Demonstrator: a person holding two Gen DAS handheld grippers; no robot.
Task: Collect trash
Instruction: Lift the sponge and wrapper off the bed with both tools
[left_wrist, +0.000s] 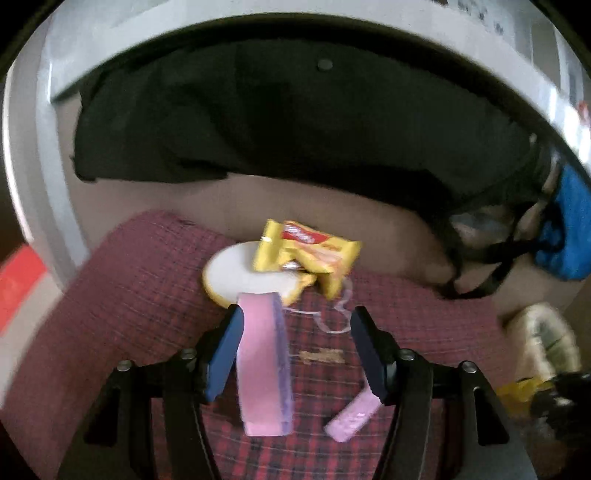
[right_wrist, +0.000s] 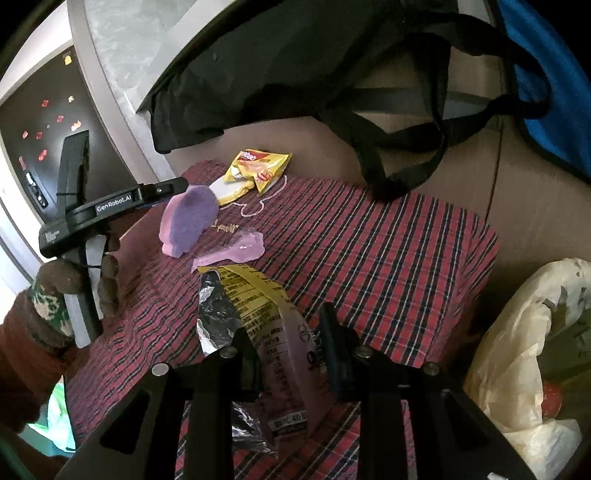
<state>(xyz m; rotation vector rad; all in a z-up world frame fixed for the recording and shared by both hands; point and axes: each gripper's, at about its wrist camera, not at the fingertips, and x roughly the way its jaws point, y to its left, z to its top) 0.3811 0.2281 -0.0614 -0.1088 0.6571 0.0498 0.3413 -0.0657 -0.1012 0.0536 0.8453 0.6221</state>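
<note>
My left gripper (left_wrist: 295, 321) is open, with a pink and purple sponge (left_wrist: 264, 362) standing against its left finger (left_wrist: 225, 354); the sponge also shows in the right wrist view (right_wrist: 188, 221). A yellow snack wrapper (left_wrist: 310, 251) lies ahead on a white and yellow pad (left_wrist: 240, 277); it also shows in the right wrist view (right_wrist: 258, 170). A pink wrapper (left_wrist: 351, 421) lies by the right finger, also seen in the right wrist view (right_wrist: 236, 251). My right gripper (right_wrist: 284, 332) is shut on a yellow and pink foil wrapper (right_wrist: 273, 325).
Everything rests on a red plaid cloth (right_wrist: 369, 258) over a brown surface. A black bag (left_wrist: 295, 122) lies behind, with its straps (right_wrist: 406, 147) trailing onto the cloth. A cream plastic trash bag (right_wrist: 517, 350) sits at the right. A blue bag (left_wrist: 569, 229) is far right.
</note>
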